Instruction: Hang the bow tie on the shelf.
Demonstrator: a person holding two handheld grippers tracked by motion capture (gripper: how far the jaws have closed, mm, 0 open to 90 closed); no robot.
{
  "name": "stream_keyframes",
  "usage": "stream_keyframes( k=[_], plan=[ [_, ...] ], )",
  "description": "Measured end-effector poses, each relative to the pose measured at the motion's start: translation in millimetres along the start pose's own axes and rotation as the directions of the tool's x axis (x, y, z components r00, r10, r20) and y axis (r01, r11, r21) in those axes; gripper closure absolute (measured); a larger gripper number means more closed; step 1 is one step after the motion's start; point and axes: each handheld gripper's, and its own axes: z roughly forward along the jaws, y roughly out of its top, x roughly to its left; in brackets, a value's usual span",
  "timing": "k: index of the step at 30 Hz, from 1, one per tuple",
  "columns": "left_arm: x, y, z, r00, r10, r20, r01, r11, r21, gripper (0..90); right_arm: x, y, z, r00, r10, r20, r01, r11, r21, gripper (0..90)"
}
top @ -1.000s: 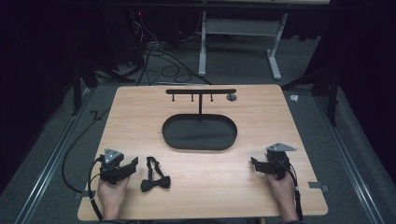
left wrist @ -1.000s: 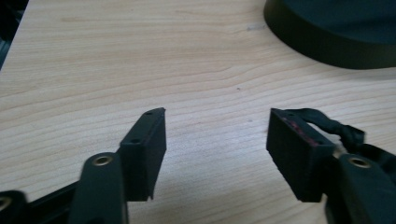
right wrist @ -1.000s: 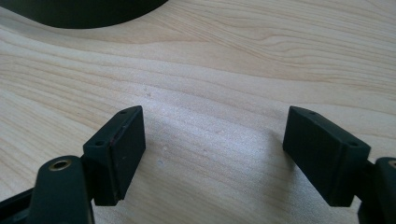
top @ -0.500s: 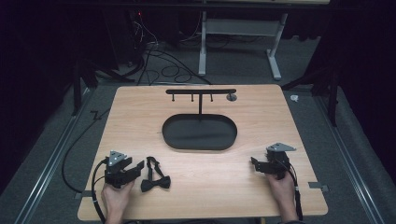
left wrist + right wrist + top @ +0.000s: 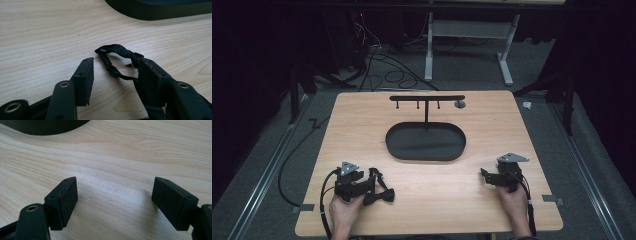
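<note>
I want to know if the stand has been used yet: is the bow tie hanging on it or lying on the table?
Lying on the table: the bow tie rests flat beside the left gripper; the stand carries nothing.

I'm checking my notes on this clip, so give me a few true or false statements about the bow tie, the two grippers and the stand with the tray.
1. The black bow tie lies on the wooden table. True.
2. The bow tie's strap hangs from the T-shaped stand. False: the strap lies on the table by the left gripper, and the hooks are bare.
3. The right gripper is open with nothing between its jaws. True.
4. The oval tray holds the bow tie. False: nothing lies in the tray.
5. The left gripper is clamped fully shut. False: its jaws have been closing but a gap remains, with the strap between them.
</note>
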Motion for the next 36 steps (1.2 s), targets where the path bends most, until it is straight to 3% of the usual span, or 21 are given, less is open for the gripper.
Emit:
stream_keyframes(
  k=[9, 21, 27, 36],
  plan=[
    [-5.2, -2.3, 8.6, 0.9963, 0.061, -0.059, -0.059, 0.9972, 0.047, 52.7, 0.2, 0.0, -0.1, 1.0, 0.001, -0.001, -0.001, 1.0, 0.001, 22.0],
    [-8.2, -4.0, 9.7, 0.9907, 0.101, -0.092, -0.096, 0.9939, 0.055, 77.6, 0.1, 0.0, 0.0, 1.0, -0.001, -0.001, 0.001, 1.0, 0.0, 22.0],
    [-10.0, -3.5, 10.2, 0.9895, 0.11, -0.094, -0.105, 0.9926, 0.061, 88.3, 0.1, 0.0, 0.0, 1.0, -0.001, -0.001, 0.001, 1.0, 0.0, 22.0],
    [-8.5, -3.1, 9.5, 0.9929, 0.097, -0.07, -0.093, 0.9945, 0.048, 89.5, 0.1, 0.0, 0.0, 1.0, -0.001, -0.001, 0.001, 1.0, 0.0, 22.0]
  ],
)
